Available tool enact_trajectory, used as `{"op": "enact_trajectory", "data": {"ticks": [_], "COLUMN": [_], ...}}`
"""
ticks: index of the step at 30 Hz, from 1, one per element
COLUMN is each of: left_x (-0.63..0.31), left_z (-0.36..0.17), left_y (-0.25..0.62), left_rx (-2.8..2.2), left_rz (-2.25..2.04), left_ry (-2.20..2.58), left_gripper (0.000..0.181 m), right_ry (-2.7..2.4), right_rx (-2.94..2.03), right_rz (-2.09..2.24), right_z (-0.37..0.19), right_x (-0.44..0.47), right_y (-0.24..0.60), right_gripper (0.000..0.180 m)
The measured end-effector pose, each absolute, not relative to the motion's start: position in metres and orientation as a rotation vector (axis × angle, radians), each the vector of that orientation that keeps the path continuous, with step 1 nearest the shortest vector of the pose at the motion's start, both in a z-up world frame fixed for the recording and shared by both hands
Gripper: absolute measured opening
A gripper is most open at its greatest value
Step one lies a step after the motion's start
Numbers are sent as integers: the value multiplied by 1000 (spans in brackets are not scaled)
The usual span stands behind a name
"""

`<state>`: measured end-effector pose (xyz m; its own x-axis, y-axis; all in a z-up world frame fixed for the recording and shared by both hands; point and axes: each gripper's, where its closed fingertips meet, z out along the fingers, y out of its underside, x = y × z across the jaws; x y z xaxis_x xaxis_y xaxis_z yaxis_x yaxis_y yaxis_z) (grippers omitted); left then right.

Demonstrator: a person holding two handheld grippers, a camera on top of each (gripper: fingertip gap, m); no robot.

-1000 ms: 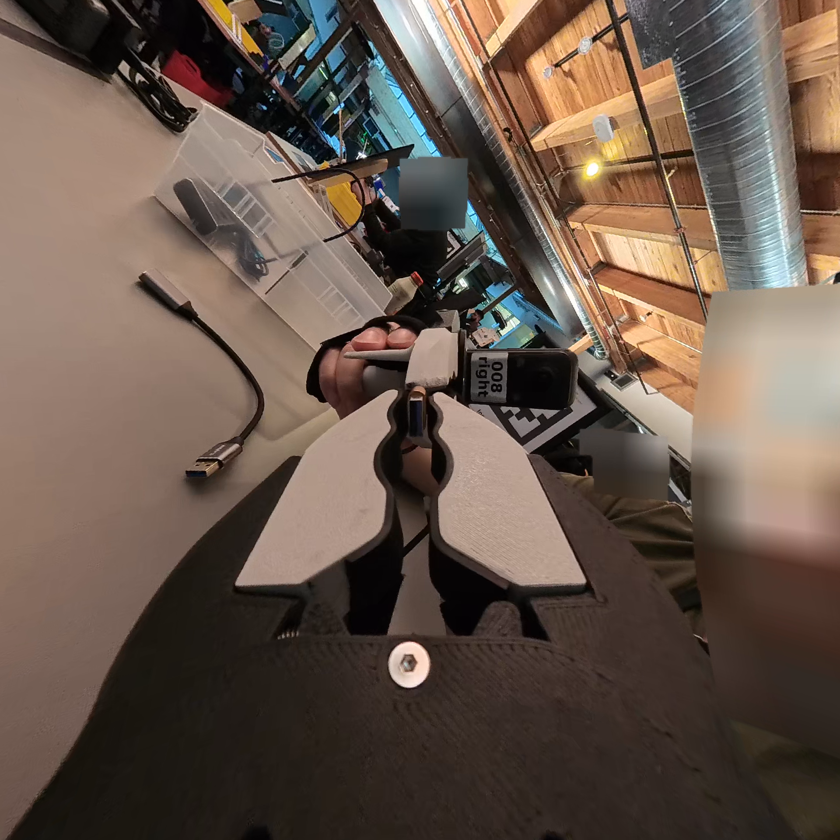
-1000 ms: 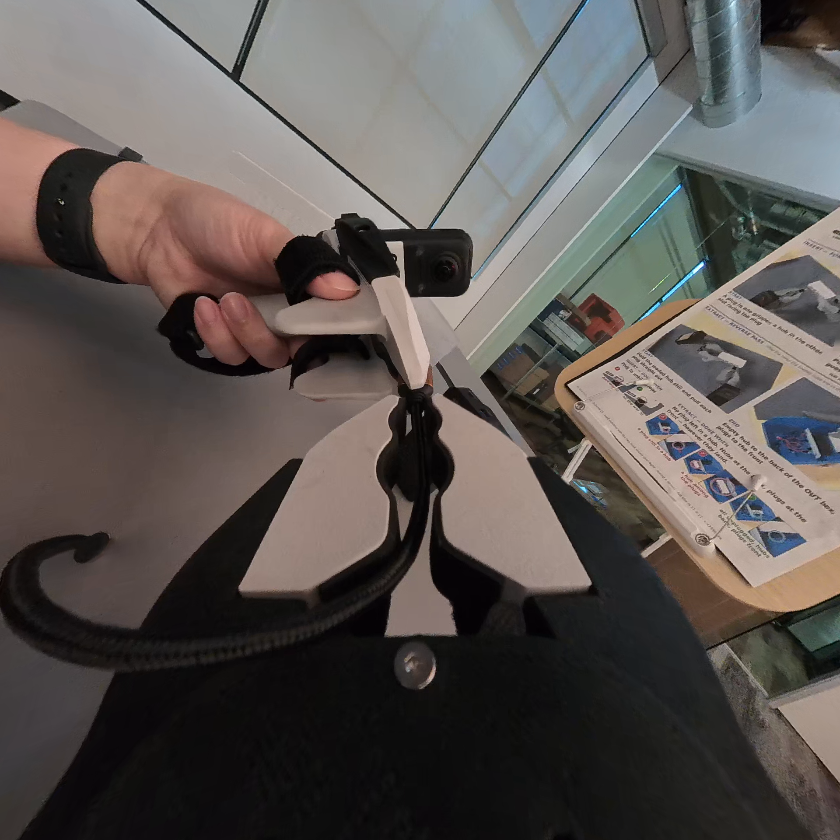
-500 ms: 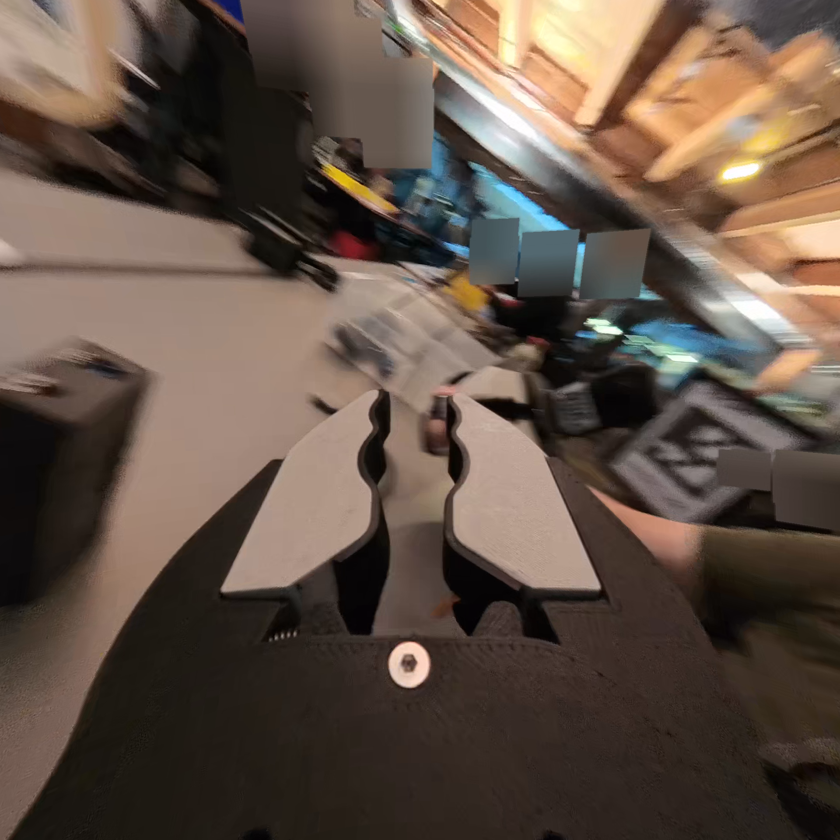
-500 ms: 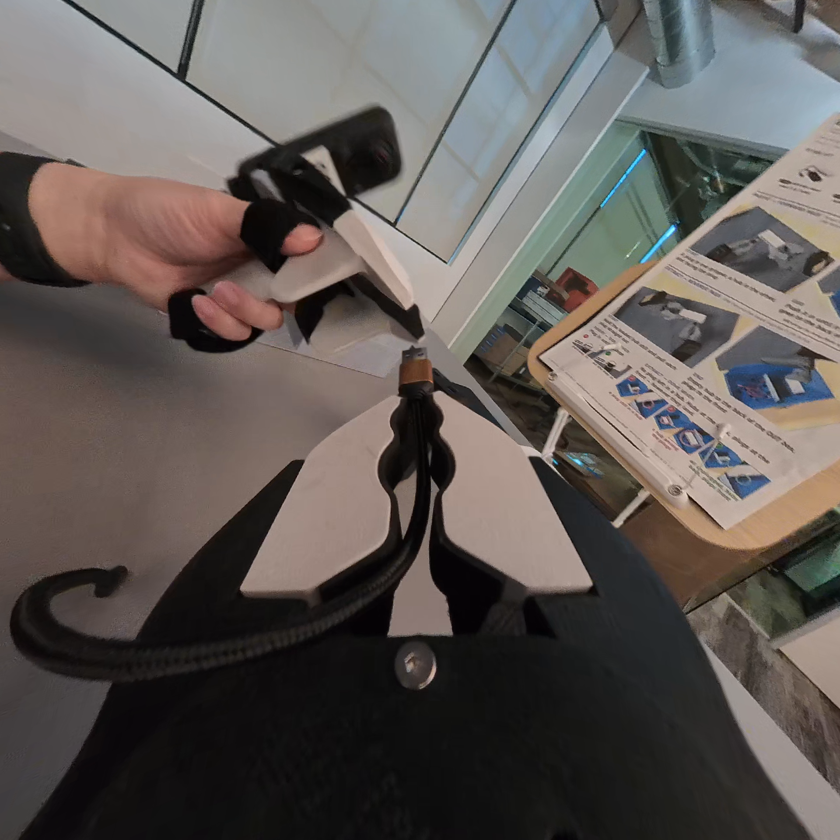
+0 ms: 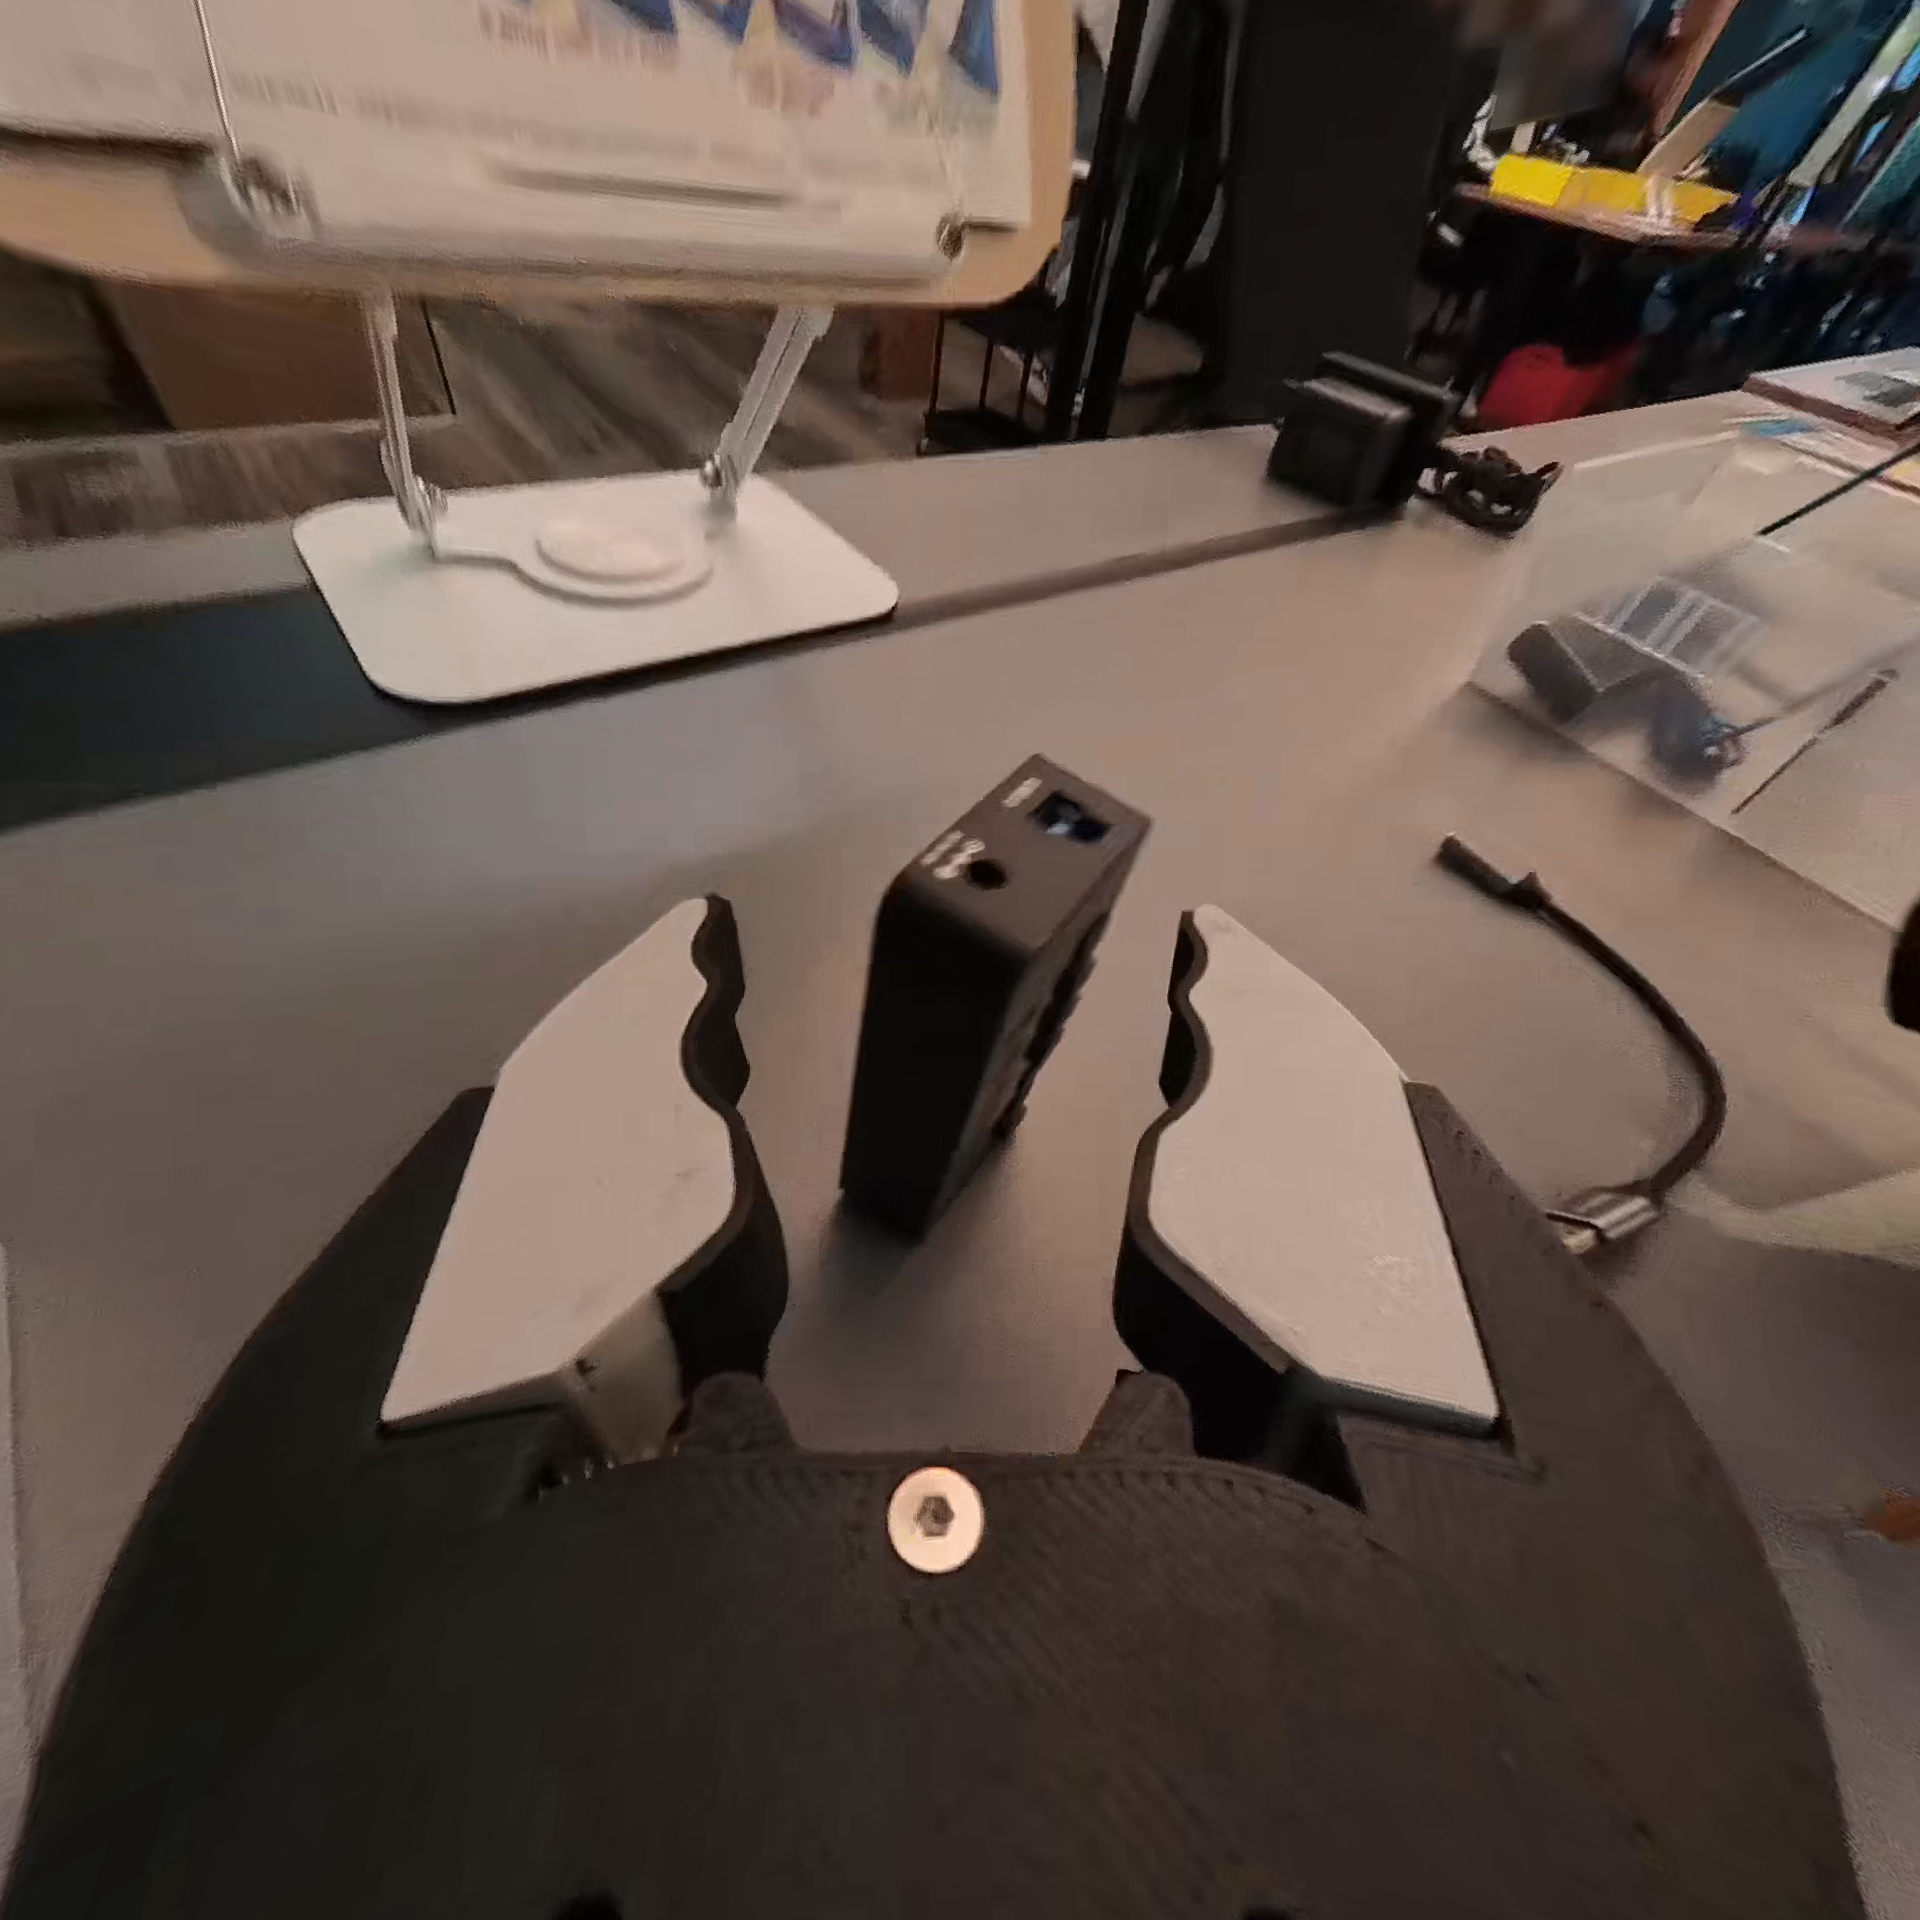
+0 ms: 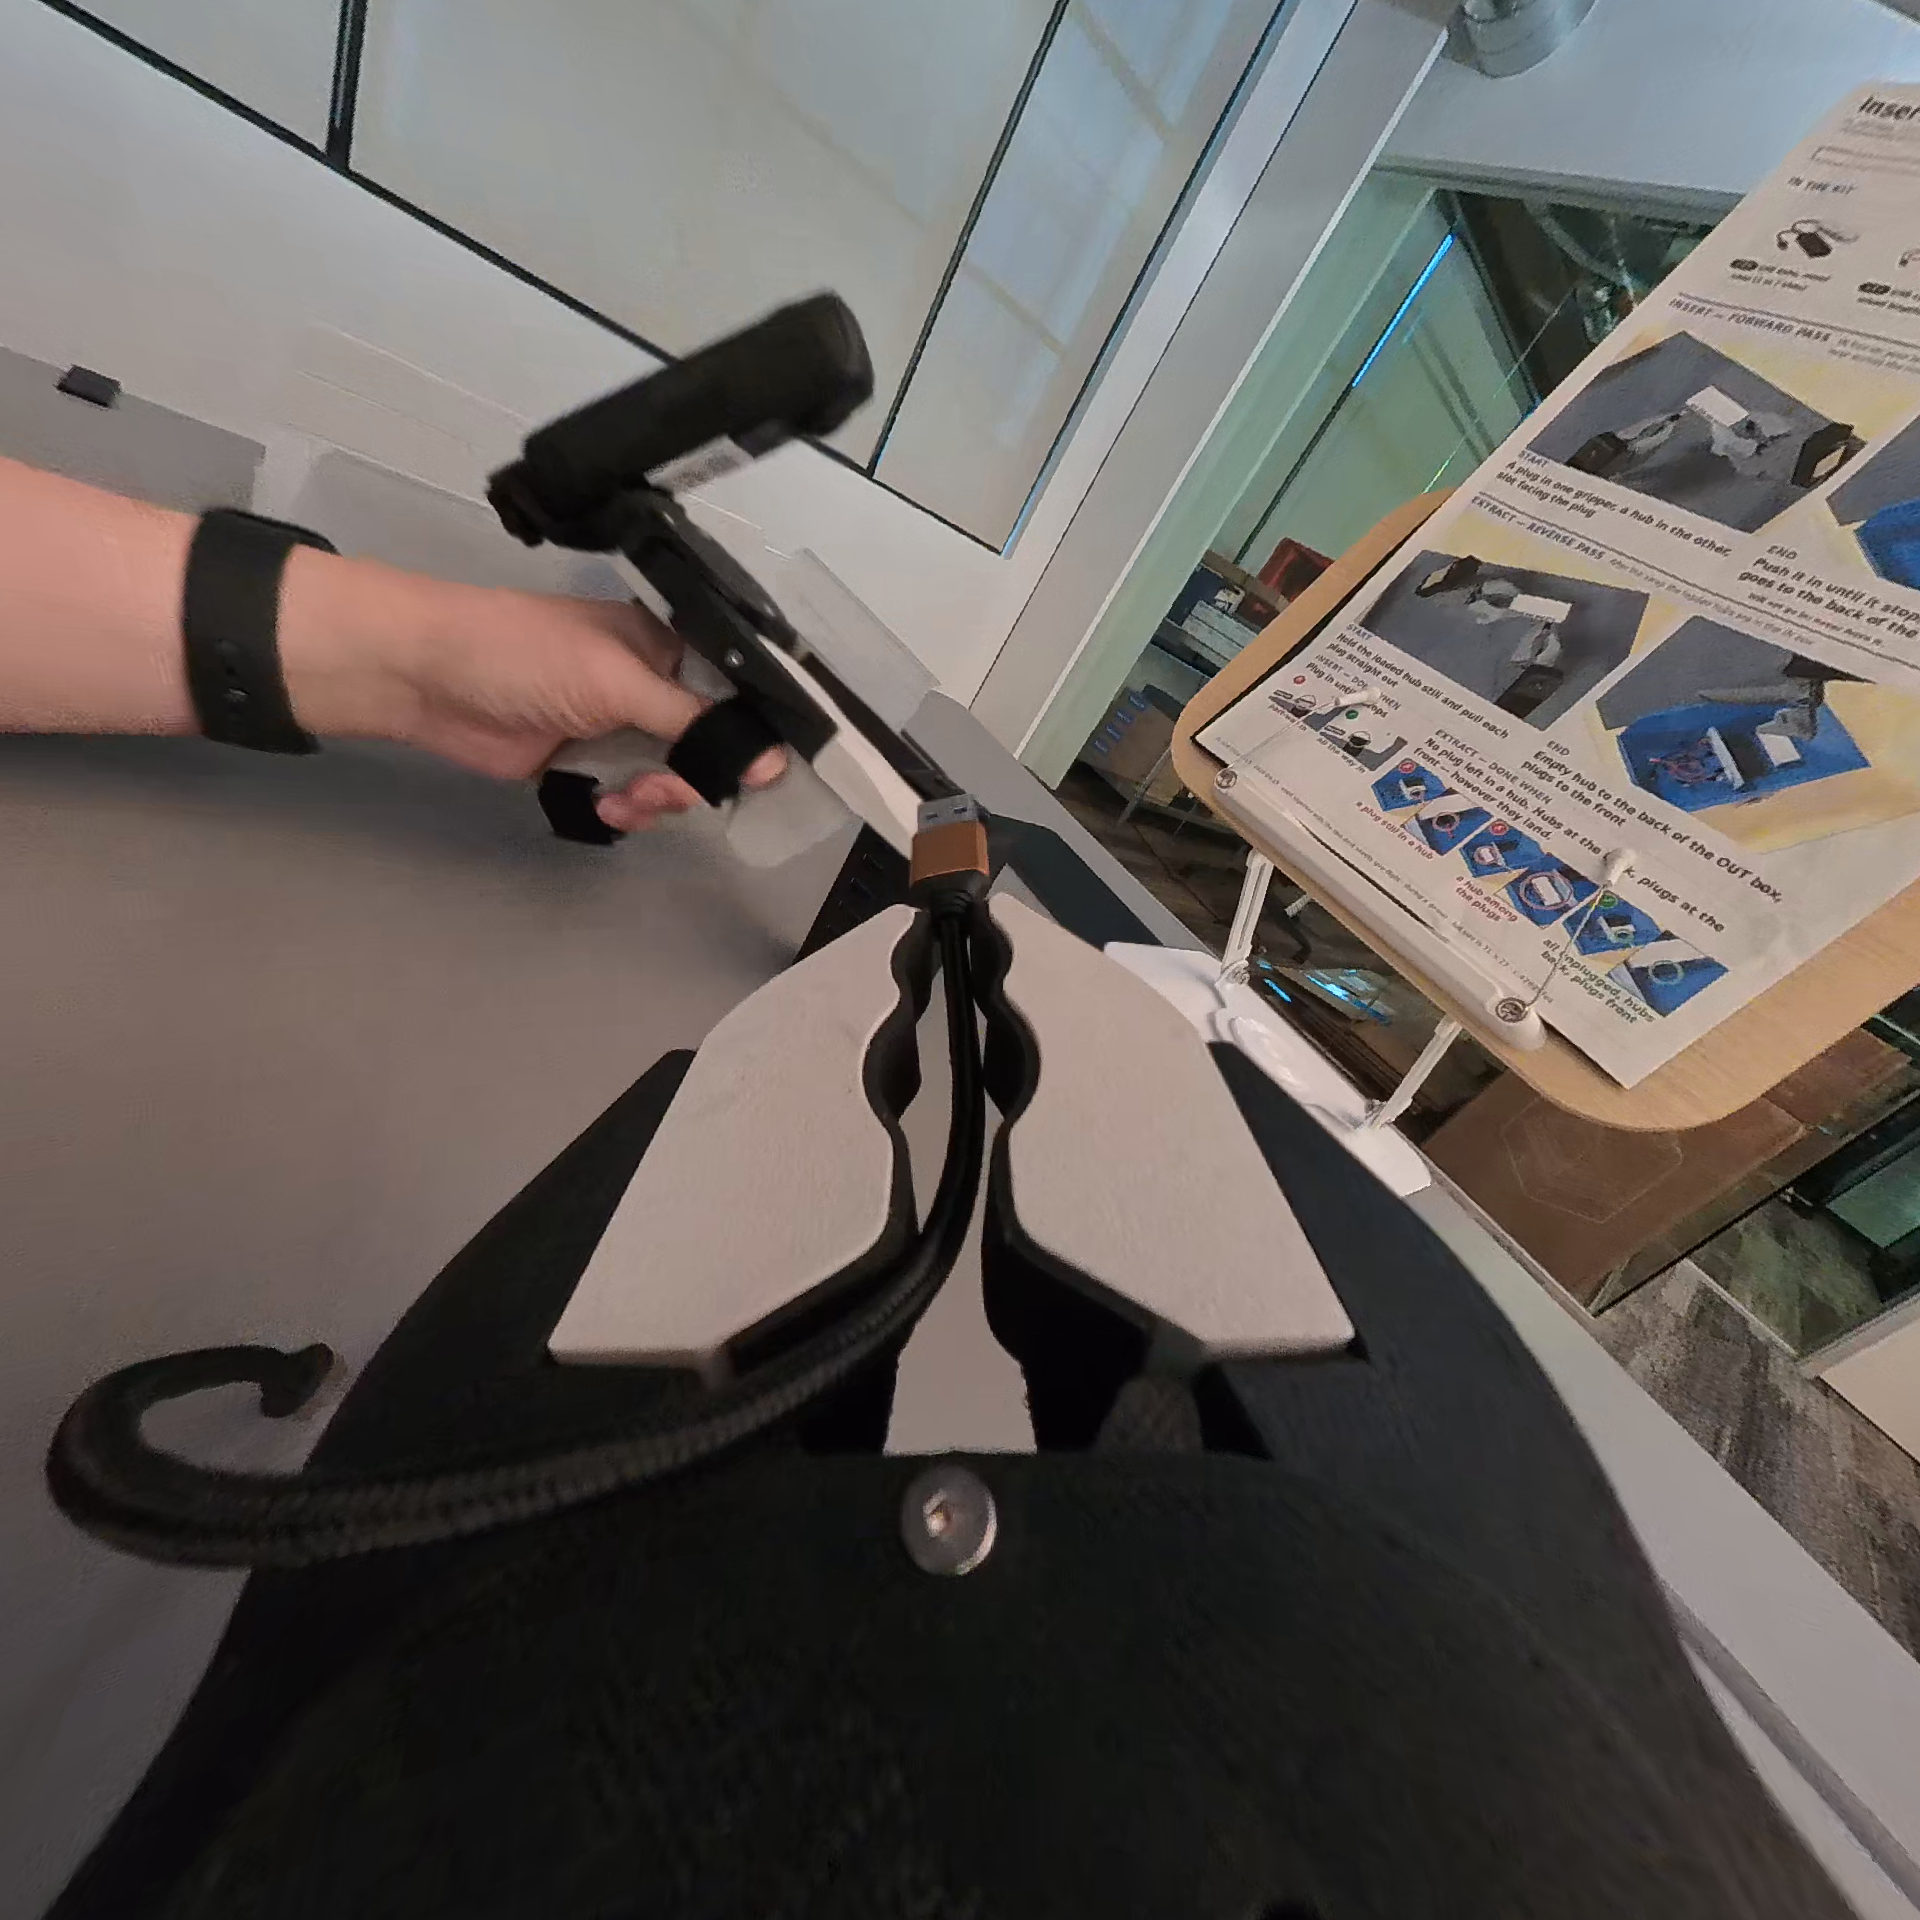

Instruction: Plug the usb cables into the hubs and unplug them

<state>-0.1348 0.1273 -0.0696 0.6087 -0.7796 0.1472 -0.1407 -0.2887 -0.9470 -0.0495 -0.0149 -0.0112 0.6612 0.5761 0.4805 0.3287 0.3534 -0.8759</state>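
In the left wrist view my left gripper (image 5: 951,920) is open, a finger on each side of a black hub (image 5: 987,997) that stands on the grey table (image 5: 416,935), not touching it. A second black cable (image 5: 1652,1039) with a silver plug (image 5: 1605,1216) lies to its right. In the right wrist view my right gripper (image 6: 951,920) is shut on a black braided USB cable (image 6: 416,1475). Its copper-coloured plug (image 6: 945,852) sticks out past the fingertips. The left gripper (image 6: 873,790), held by a hand, is low over the table just beyond the plug.
An instruction board on a white stand (image 5: 592,582) is at the table's far edge; it also shows in the right wrist view (image 6: 1558,727). A clear plastic bin (image 5: 1714,644) with dark parts sits at the right. A small black box (image 5: 1351,436) is at the far edge.
My left gripper let go of the plug it pinched, opened wide, and swung down around the hub on the table. My right gripper still holds the cable, plug now free.
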Motion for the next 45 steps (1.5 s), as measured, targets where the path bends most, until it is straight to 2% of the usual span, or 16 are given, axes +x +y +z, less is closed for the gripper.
{"op": "enact_trajectory", "data": {"ticks": [1,3,5,6,12,19,20,21,22,29,33,39,43,45], "left_x": [-132,-125,-117,-113,-86,-68,-69,-70,-73,-78,-76,-75,-77,-78], "left_z": [-75,-83,-87,-87,-87,-89,-90,-94,-99,-131,-140,-147,-149,-149], "left_y": [130,127,123,123,132,124,122,121,119,117,120,122,130,132], "left_rx": [-1787,-1796,-1794,-1788,-1753,-1753,-1760,-1780,-1803,-1939,-1993,-2036,-2048,-2059], "left_rz": [-788,-867,-936,-949,-841,-906,-905,-893,-874,-710,-670,-640,-560,-574], "left_ry": [765,827,885,885,893,944,958,974,1008,1181,1213,1239,1212,1195], "left_gripper": [78,63,37,31,29,31,36,51,55,57,48,50,32,29], "right_ry": [-888,-896,-898,-899,-892,-890,-889,-889,-890,-894,-891,-886,-880,-880], "right_rx": [-1241,-1248,-1242,-1242,-1239,-1251,-1252,-1253,-1255,-1259,-1265,-1273,-1278,-1281], "right_rz": [200,212,212,217,208,189,190,191,189,164,157,154,151,151], "right_z": [-11,-13,-12,-11,-9,-12,-13,-13,-13,-14,-14,-14,-15,-15], "right_x": [-49,-49,-48,-48,-42,-34,-34,-34,-33,-33,-32,-28,-25,-24], "right_y": [-16,-17,-18,-19,-19,-17,-17,-16,-16,-14,-13,-11,-10,-9], "right_gripper": [7,7,7,7,7,7,7,7,7,7,7,7,7,7]}}
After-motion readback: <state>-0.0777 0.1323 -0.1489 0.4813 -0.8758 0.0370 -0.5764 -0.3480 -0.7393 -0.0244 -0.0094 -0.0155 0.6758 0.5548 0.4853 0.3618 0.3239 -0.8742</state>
